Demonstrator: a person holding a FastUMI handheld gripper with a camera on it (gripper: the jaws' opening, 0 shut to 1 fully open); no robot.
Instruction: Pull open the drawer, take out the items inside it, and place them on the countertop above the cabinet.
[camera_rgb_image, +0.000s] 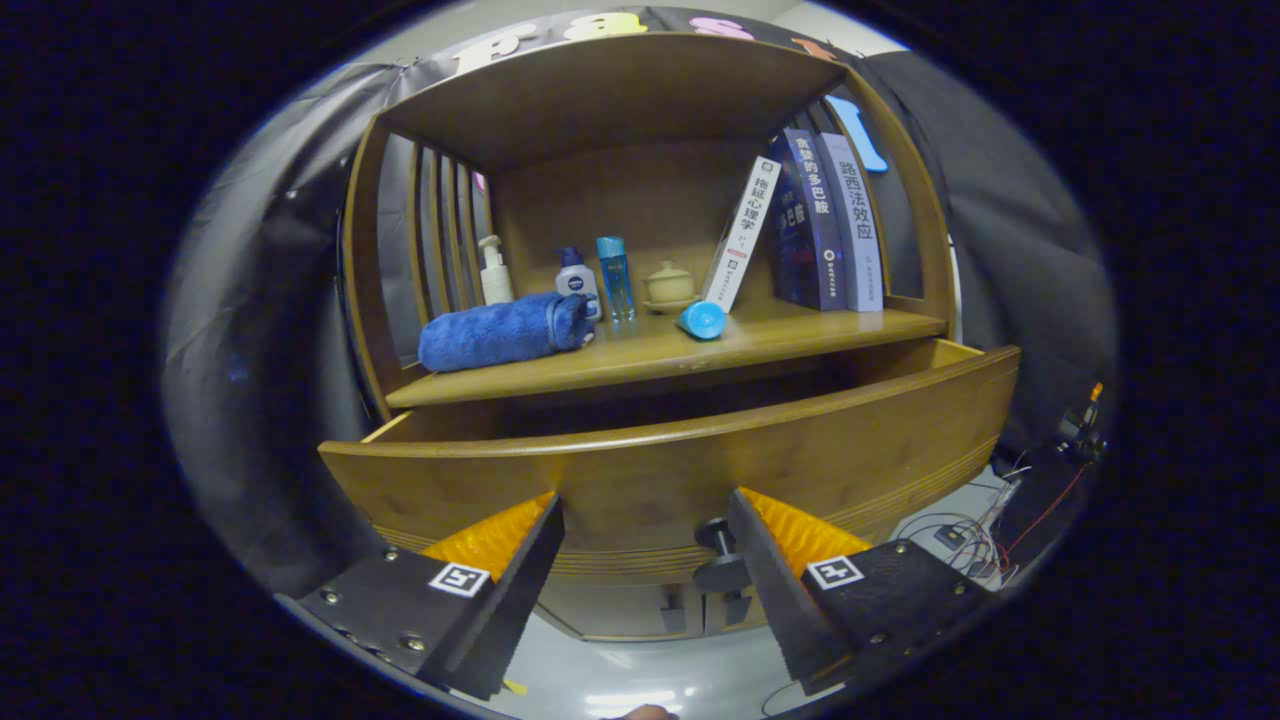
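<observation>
**Wooden drawer out, gripper empty**

Brown wooden drawer (680, 470) stands pulled open below the countertop (700, 350); its inside is hidden from me. My gripper (645, 520) is spread wide, holding nothing, with the dark round drawer knob (718, 552) just inside the right finger. A rolled blue towel (500, 332) lies at 10 o'clock on the countertop.

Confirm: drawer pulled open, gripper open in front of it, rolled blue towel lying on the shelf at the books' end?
Not quite. In the gripper view the drawer is open and the gripper is open, but the blue towel lies at the shelf's other end, away from the books.
</observation>
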